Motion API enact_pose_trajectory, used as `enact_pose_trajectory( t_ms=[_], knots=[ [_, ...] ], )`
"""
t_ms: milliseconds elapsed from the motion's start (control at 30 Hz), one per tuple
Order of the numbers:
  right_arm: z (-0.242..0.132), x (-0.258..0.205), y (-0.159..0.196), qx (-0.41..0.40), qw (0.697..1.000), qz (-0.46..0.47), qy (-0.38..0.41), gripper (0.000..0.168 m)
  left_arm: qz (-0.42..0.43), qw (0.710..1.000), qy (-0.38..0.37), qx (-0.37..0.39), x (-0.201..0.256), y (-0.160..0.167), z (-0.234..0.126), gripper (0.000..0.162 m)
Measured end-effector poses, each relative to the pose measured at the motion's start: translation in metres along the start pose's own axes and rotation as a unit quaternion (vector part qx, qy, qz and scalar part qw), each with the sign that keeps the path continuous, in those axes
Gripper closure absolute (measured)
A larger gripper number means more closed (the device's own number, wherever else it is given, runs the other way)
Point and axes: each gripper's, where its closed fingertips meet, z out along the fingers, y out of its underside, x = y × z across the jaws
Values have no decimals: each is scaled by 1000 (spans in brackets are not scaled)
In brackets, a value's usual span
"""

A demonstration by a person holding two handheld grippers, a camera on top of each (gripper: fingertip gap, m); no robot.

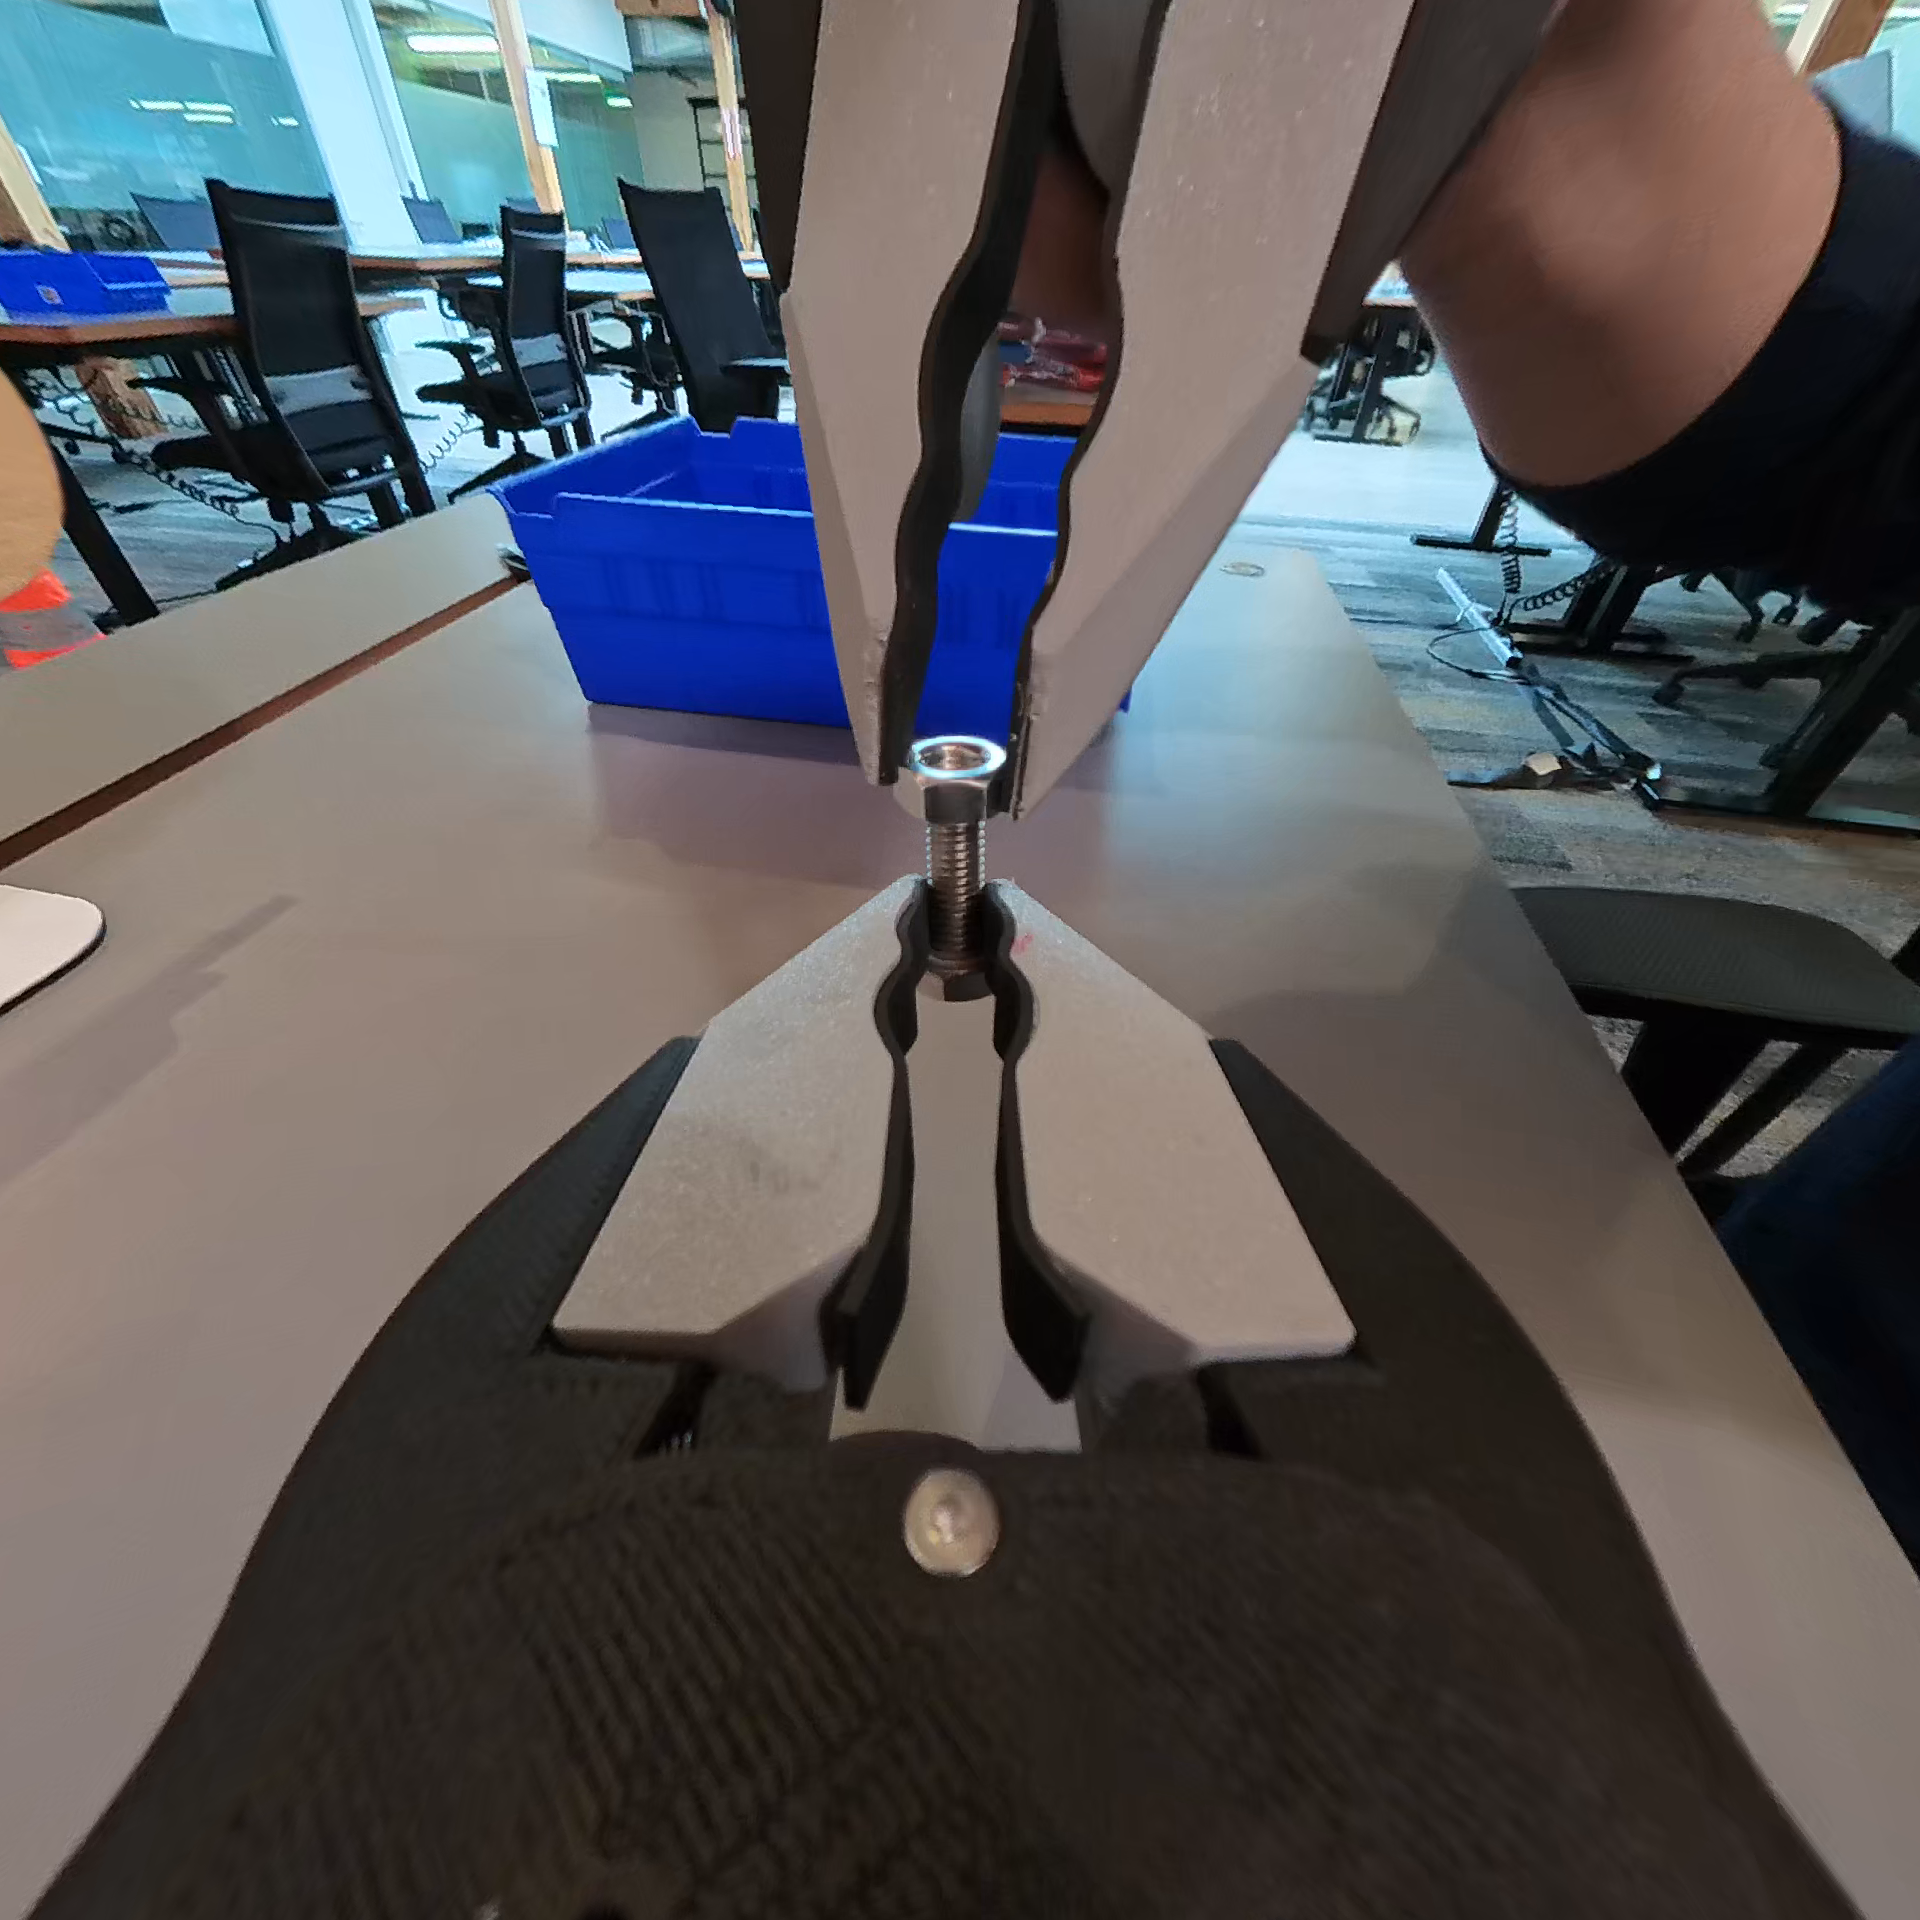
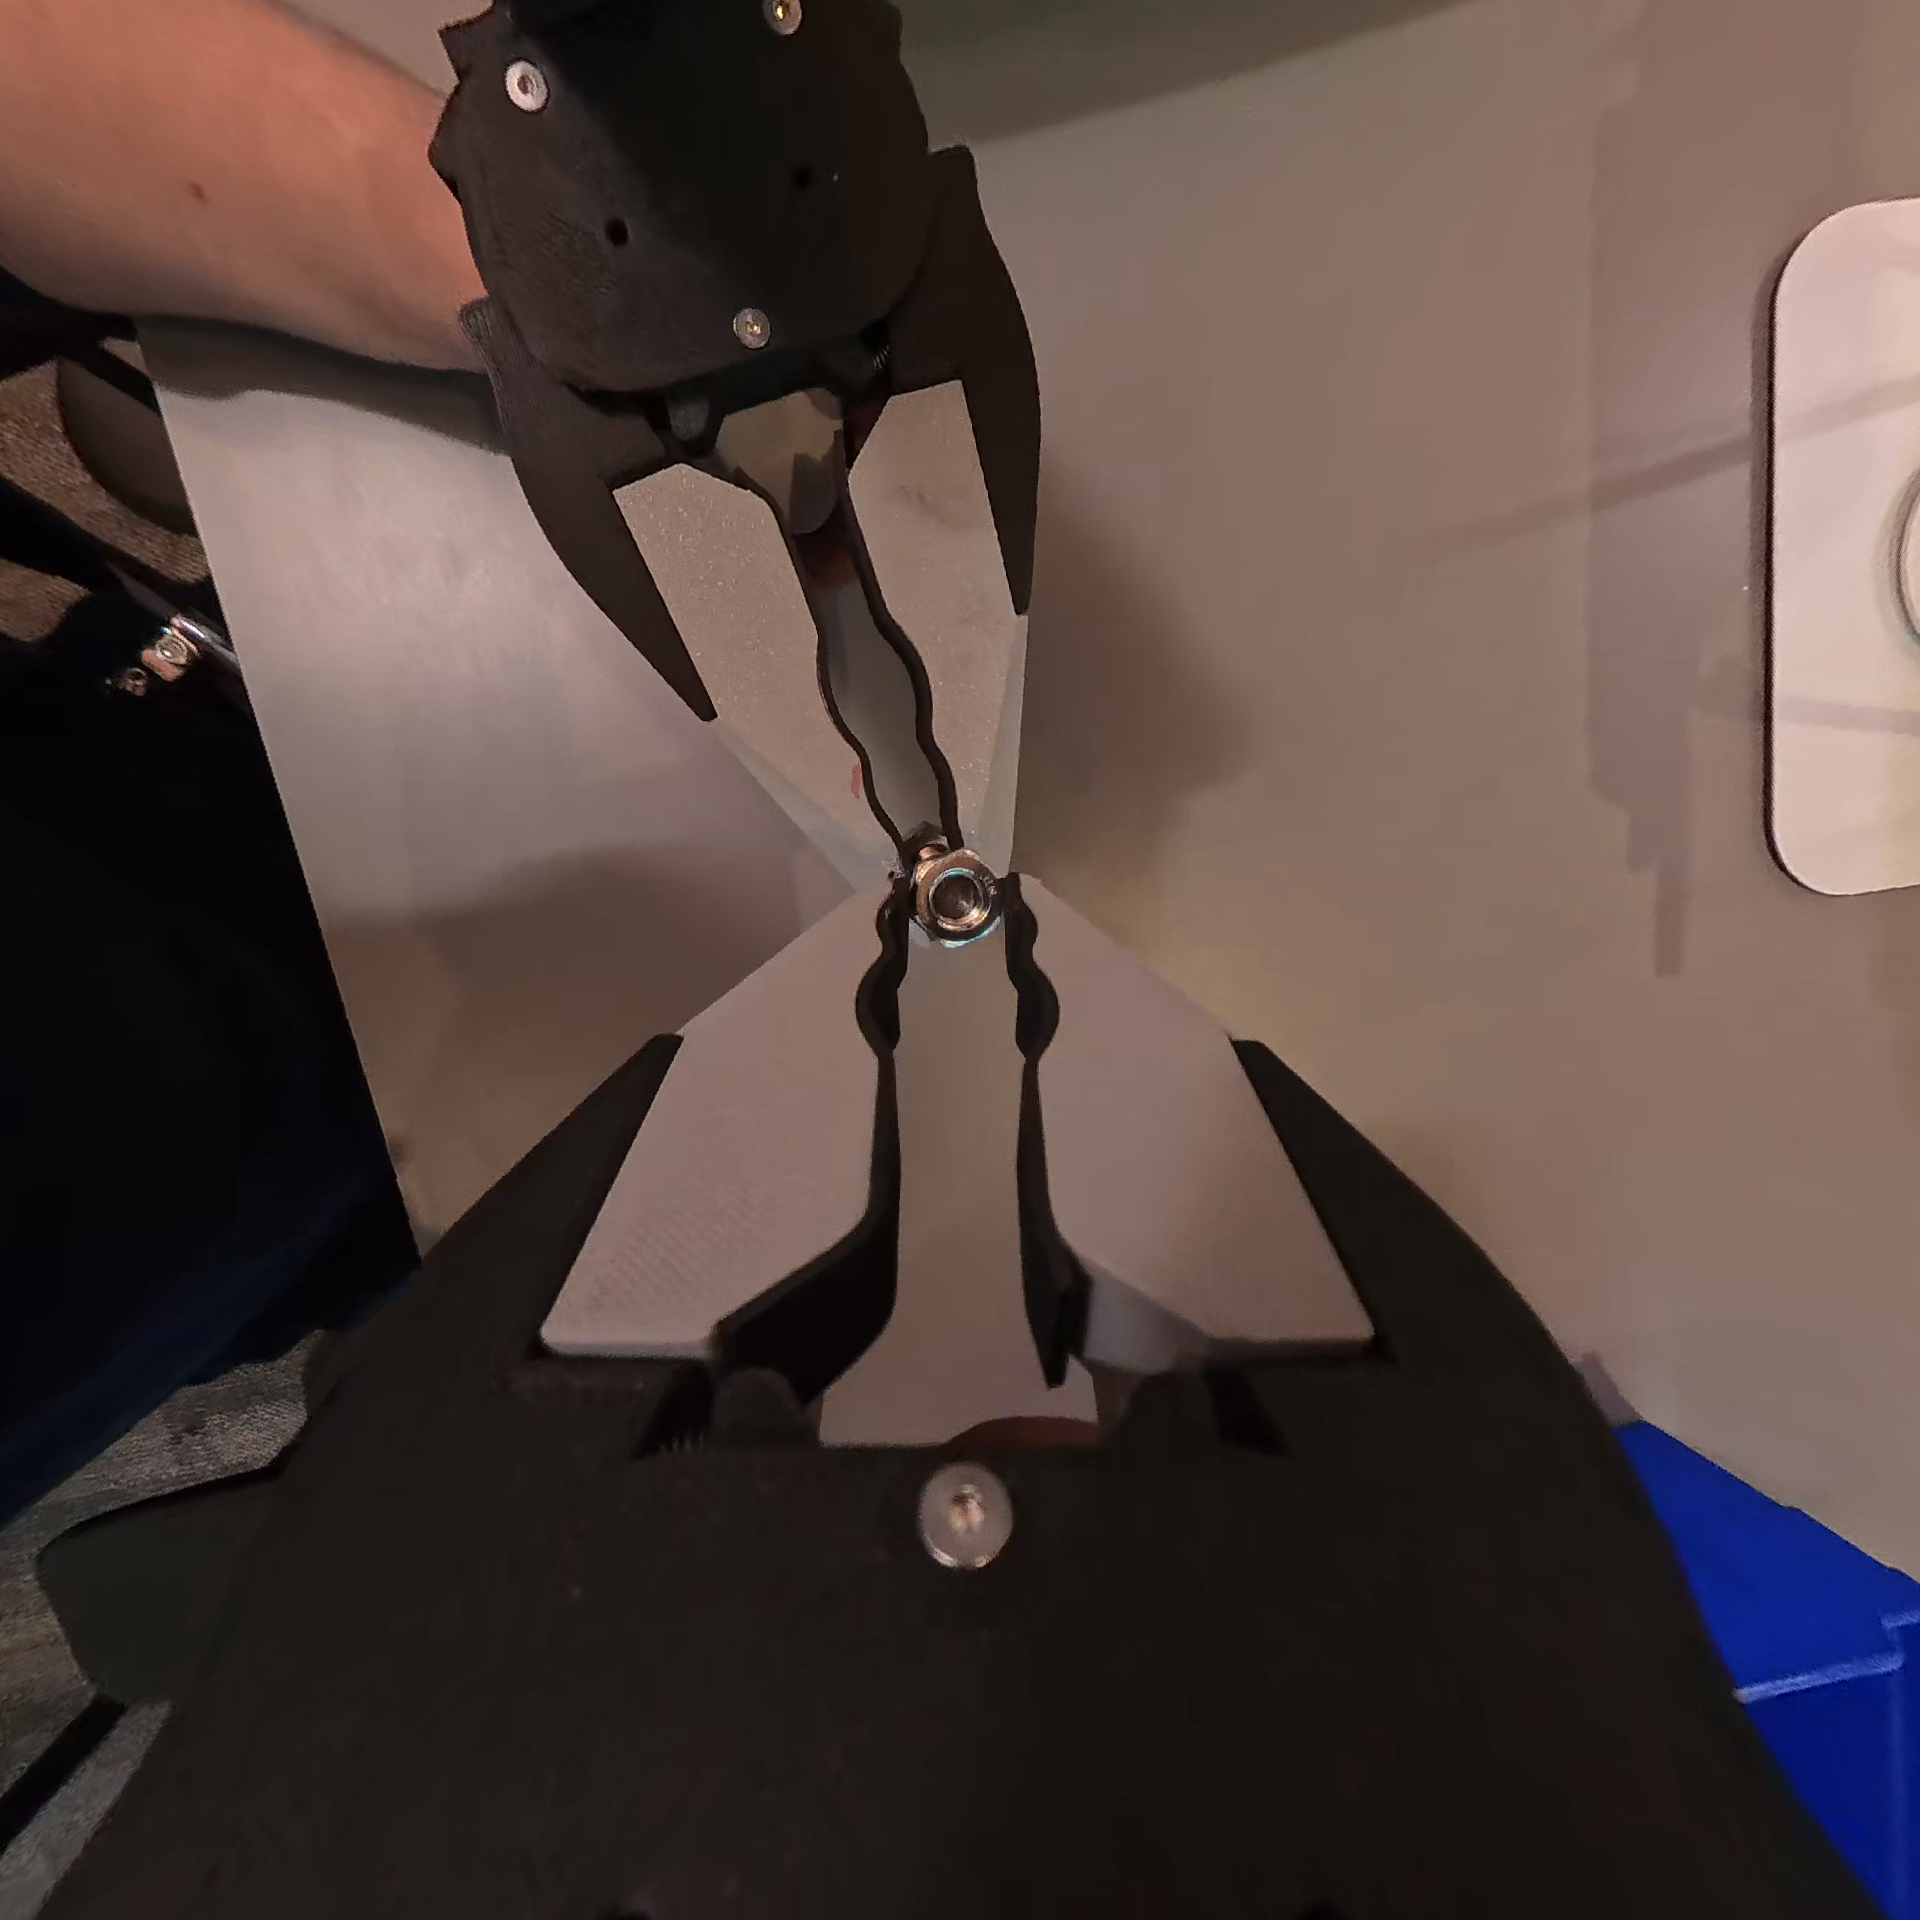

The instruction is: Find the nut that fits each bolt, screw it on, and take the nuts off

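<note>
Now left gripper point(image 1: 956, 914) fingers clamping silver threaded bolt point(image 1: 954, 883); right gripper point(image 2: 951, 914) fingers pinching silver hex nut point(image 2: 954, 902); blue plastic bin point(image 1: 686, 582) contents hidden.

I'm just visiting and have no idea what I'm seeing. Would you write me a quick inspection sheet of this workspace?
Surface: grey table, mostly bare.
Job's things: bolt with nut at its far end, held above the table.
Clutter: blue bin; white pad.
Grippers: left gripper shut on bolt; right gripper shut on nut.
Cables: coiled cords on floor.
Surroundings: office chairs, desks.
</note>
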Motion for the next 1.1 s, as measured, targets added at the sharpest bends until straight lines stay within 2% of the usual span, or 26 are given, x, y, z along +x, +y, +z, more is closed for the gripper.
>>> enact_pose_trajectory(
  t_ms=[633, 1100],
  knots=[
    [-6, 3, -12, 64, 997, 27, -18, 153, -66, 996, 29, 51, 0, -13, -4, 155],
    [-15, 2, -21, 149, 983, 71, -75, 153, -59, 995, 26, 80, 0, -23, -9, 155]
  ],
)
